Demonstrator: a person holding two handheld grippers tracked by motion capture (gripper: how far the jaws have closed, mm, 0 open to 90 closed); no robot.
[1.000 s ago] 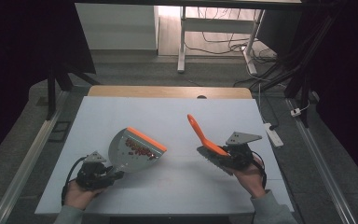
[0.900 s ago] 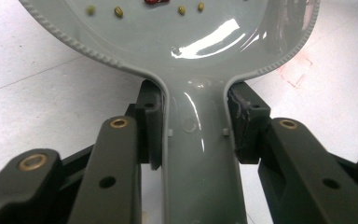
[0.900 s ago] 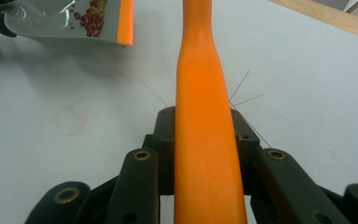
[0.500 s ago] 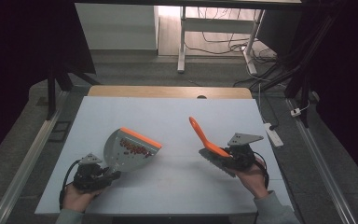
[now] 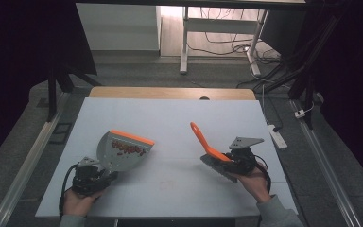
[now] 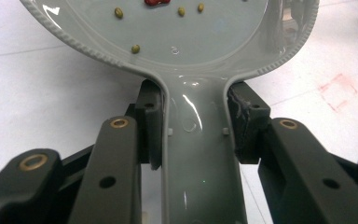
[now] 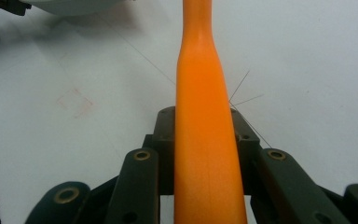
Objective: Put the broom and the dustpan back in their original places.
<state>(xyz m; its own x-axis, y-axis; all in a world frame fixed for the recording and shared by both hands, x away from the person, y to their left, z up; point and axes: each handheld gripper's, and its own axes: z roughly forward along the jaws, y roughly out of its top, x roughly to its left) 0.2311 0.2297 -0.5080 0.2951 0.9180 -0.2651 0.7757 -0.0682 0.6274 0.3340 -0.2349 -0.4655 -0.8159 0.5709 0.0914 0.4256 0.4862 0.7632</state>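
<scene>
The left gripper (image 6: 193, 130) clamps the dustpan (image 6: 200, 154) handle; its view reveals green beans (image 6: 135, 48). The right gripper (image 7: 205, 140) clamps the orange brush (image 7: 205, 154) handle.

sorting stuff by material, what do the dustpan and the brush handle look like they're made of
Dustpan: looks like grey moulded plastic with a glossy finish; bright glare spots sit on its pan and handle, and the rim carries a fine ribbed edge. Its front lip is orange, possibly rubber or plastic.
Brush handle: probably orange plastic, smooth with a softer satin sheen, one even colour with no grain.
</scene>
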